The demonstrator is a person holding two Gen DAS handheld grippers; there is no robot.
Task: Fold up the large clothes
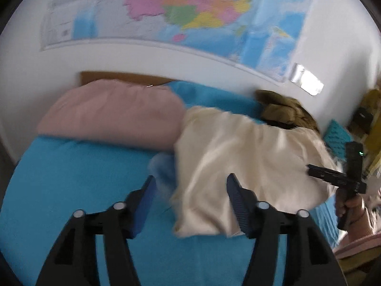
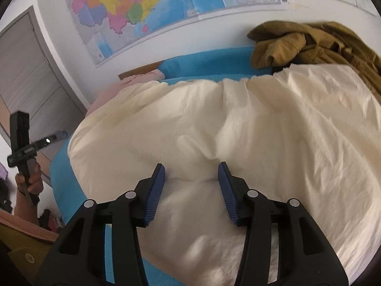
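Your left tongs (image 1: 190, 184) stand wide open with nothing between the blue pads; they hover above the blue bed sheet (image 1: 71, 178), tipped slightly down toward it. To the left of the left pad there is only bare sheet. Ahead and to the left lies a pink garment (image 1: 112, 112), bunched against the wall end of the bed. Straight ahead, between and beyond the pads, the near left edge of the cream garment (image 1: 238, 147) lies on the sheet, its corner reaching under the right pad's tip; the picture is too blurred to tell whether that pad touches the cloth. Far right of these tongs, your right hand (image 1: 352, 209) grips the handle of the other tool, which stands upright over the garment's right side.

From the right wrist view, your left hand (image 2: 31, 178) shows far to the left, fist closed round its handle, the tool held upright beside the bed's edge. Your right tongs (image 2: 191, 174) are also spread wide and hold nothing; they hang just above the cream garment, pointing at a crease that runs up between the pads. The cream cloth spreads flat on every side of them, covering most of the sheet. Beyond and to the right, an olive-brown garment (image 2: 309, 43) lies crumpled against the wall, touching the cream garment's far edge. A coloured map (image 2: 142, 7) hangs on the wall above.
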